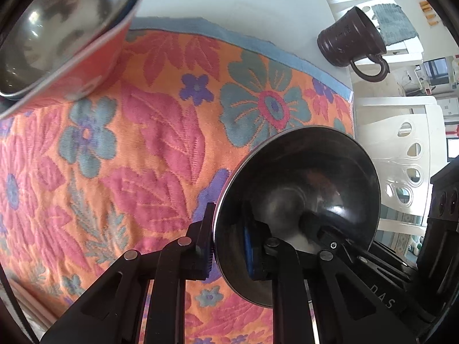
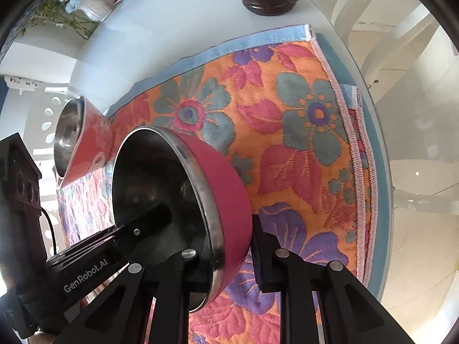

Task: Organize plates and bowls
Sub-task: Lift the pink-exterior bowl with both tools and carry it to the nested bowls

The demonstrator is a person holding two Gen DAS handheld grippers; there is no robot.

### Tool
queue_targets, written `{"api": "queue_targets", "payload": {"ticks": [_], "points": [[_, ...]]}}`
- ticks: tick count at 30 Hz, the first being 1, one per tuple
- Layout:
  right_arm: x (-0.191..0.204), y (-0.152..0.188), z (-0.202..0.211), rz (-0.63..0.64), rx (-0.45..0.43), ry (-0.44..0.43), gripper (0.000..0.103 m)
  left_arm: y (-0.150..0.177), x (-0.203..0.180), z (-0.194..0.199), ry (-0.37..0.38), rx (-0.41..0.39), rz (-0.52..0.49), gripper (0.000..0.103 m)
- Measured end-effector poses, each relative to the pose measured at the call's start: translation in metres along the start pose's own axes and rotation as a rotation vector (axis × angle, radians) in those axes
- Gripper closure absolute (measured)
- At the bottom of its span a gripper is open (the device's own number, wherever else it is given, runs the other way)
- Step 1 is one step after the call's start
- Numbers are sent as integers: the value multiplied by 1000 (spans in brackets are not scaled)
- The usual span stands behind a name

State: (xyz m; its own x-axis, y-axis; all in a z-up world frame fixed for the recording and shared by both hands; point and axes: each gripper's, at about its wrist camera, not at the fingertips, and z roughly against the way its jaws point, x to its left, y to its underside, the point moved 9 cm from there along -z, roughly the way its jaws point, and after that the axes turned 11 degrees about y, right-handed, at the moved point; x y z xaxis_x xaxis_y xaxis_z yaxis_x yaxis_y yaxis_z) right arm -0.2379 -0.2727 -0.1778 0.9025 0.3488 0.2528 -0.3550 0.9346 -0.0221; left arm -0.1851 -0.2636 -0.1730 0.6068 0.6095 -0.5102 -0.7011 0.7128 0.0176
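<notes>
A pink bowl (image 2: 226, 189) with a steel inside sits tilted over the floral cloth (image 1: 143, 143), held from both sides. My left gripper (image 1: 229, 246) is shut on its left rim, one pad outside and one inside the pink bowl (image 1: 301, 200). My right gripper (image 2: 232, 252) is shut on the opposite rim in the same way. The left gripper's inner finger (image 2: 149, 220) shows reaching into the bowl in the right wrist view. A second bowl (image 1: 66, 43), red with a flower print and a steel inside, stands apart at the cloth's far left (image 2: 83, 140).
A dark brown mug (image 1: 352, 43) stands on the white table beyond the cloth. A white vase (image 2: 91, 8) with flowers is at the far side. The round table's edge (image 2: 384, 143) runs close on the right. White plastic chairs (image 1: 401, 157) stand beyond.
</notes>
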Motion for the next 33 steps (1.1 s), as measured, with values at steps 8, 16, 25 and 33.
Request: {"api": "queue_targets", "payload": {"ticks": [8,16,25,33], "points": [[23,3,11,24,-17,-23,84,-2,11,37,19,-50,9,89],[56,0,29,92,-48,-13,83,-10,23,78,12,-110,25,89],[86,-4,46,149,-71,-20,82,-23,28,113,8,-180,19,89],[109,-26,71,175,-122,-17,82,-35,29,141,42,-226,31,89]]}}
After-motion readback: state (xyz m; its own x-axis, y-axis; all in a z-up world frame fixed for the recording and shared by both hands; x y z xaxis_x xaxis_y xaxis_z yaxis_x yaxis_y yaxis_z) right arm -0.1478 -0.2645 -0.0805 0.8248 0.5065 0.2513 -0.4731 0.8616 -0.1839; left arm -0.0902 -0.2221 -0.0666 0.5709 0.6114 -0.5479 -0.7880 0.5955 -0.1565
